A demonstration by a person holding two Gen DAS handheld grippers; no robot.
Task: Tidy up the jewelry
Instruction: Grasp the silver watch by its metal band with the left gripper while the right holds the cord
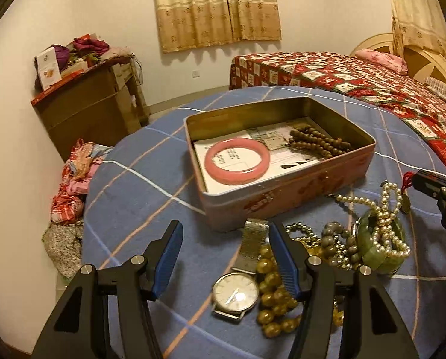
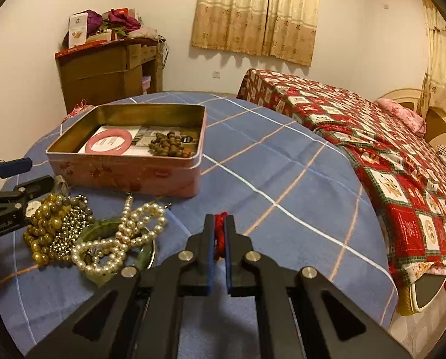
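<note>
An open pink tin (image 1: 280, 200) (image 2: 127, 173) stands on the blue checked tablecloth. Inside it lie a pink bangle (image 1: 237, 161) (image 2: 109, 143) and a brown bead bracelet (image 1: 315, 143) (image 2: 169, 145). In front of the tin lies a heap: a silver wristwatch (image 1: 235, 291), yellow beads (image 1: 271, 299) (image 2: 43, 227), a pearl necklace (image 1: 384, 218) (image 2: 124, 233) and a green jade bangle (image 1: 378, 251) (image 2: 112, 224). My left gripper (image 1: 223, 226) (image 2: 34, 173) is open over the watch strap, holding nothing. My right gripper (image 2: 219, 220) (image 1: 414, 179) is shut on a red cord (image 2: 220, 227) (image 1: 407, 178), right of the heap.
A bed with a red patchwork quilt (image 2: 387, 164) runs along the right, past the table's edge. Stacked cardboard boxes (image 1: 85, 113) stand at the far left wall, with a pile of clothes (image 1: 70, 191) on the floor beside the table.
</note>
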